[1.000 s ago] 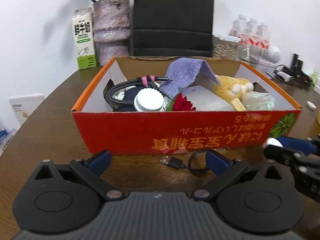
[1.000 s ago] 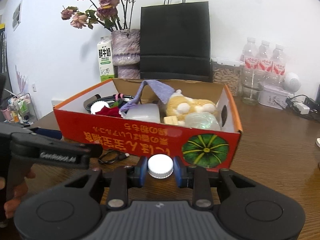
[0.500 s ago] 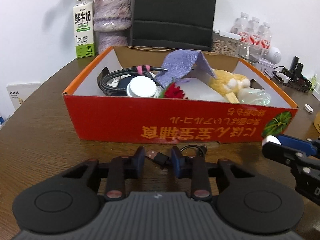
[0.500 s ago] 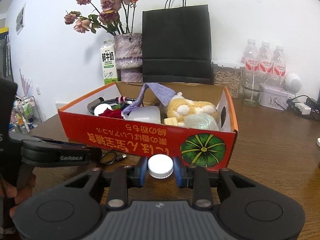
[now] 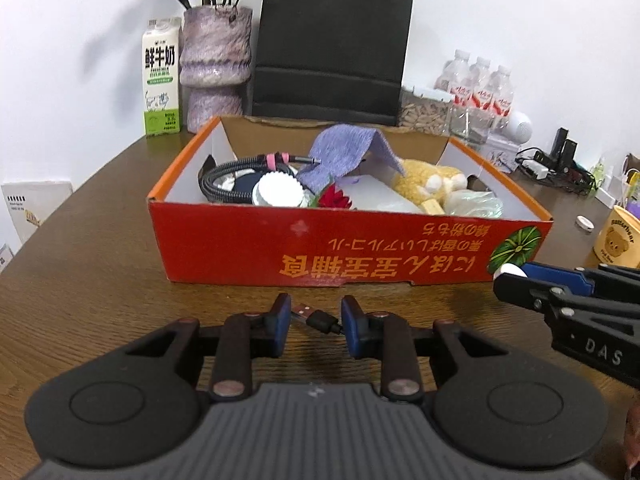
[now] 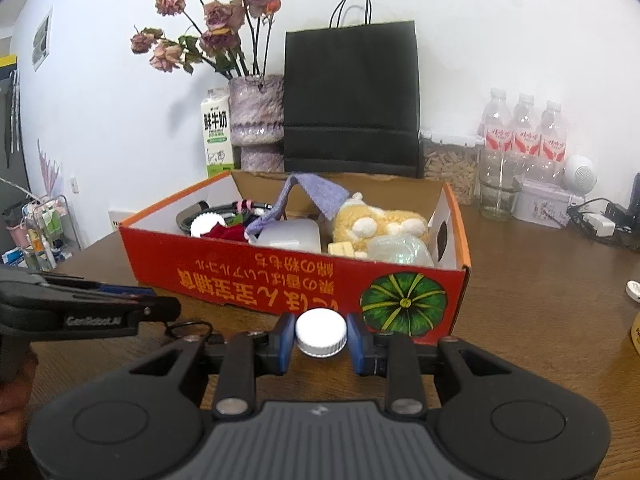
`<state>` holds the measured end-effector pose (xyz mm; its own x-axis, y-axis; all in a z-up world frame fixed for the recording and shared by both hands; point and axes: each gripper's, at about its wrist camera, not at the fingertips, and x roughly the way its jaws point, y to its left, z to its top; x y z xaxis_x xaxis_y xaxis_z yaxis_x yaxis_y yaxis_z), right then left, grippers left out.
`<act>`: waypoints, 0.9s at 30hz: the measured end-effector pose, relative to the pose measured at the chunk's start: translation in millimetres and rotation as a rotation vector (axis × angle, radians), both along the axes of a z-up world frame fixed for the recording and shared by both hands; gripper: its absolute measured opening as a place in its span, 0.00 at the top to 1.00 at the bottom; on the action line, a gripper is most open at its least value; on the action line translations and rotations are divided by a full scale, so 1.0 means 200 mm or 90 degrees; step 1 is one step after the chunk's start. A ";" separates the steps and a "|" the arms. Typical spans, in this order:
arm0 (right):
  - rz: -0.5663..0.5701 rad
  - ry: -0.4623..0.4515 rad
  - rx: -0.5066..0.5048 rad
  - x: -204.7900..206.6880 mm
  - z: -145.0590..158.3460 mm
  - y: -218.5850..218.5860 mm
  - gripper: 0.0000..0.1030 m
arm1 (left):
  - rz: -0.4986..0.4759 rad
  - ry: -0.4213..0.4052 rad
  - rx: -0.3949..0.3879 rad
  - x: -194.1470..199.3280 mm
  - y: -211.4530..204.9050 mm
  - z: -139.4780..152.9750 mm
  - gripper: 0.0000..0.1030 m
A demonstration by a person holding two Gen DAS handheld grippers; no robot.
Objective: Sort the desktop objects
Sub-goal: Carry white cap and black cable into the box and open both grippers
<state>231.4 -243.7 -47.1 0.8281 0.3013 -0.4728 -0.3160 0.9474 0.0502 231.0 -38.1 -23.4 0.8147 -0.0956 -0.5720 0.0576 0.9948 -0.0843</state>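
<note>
Left gripper (image 5: 313, 326): low over the wooden surface (image 5: 88, 272), just in front of the red box; its blue fingers are drawn in around the plug end of a black USB cable (image 5: 316, 319), the right finger touching the plug body and a gap showing on the left side, so whether it is truly clamped cannot be told.
USB cable: the plug lies between the left gripper's fingers; in the right wrist view its loop (image 6: 188, 327) lies on the surface under that gripper.
Right gripper (image 6: 321, 338): clamped on a white bottle cap (image 6: 321, 332), one finger on each side, near the box's front right corner with the green pumpkin print.
Right gripper from the left view: its tip (image 5: 516, 278) shows at the right edge with the white cap at its end.
Red cardboard box (image 5: 352, 252): open-topped, on the surface just beyond both grippers.
Box contents: coiled black cable (image 5: 224, 184), white ribbed lid (image 5: 280, 194), red flower (image 5: 335, 200), purple cloth (image 5: 344, 152), white container (image 5: 376, 196), yellow plush toy (image 5: 428, 184), clear bag (image 5: 472, 204).
Behind the box: milk carton (image 5: 161, 84), purple vase (image 5: 216, 64) with dried roses, black paper bag (image 5: 332, 48), water bottles (image 5: 480, 88).
</note>
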 end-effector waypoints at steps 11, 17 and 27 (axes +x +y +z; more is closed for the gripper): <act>0.002 -0.058 0.004 0.00 0.18 0.01 0.74 | -0.025 -0.086 -0.008 -0.11 0.02 0.23 0.73; 0.004 -0.091 -0.002 0.07 0.32 0.06 0.74 | -0.023 -0.144 0.000 -0.05 0.01 0.38 0.73; -0.007 -0.089 0.005 0.29 0.39 0.15 0.74 | -0.008 -0.178 0.009 0.14 0.00 0.46 0.73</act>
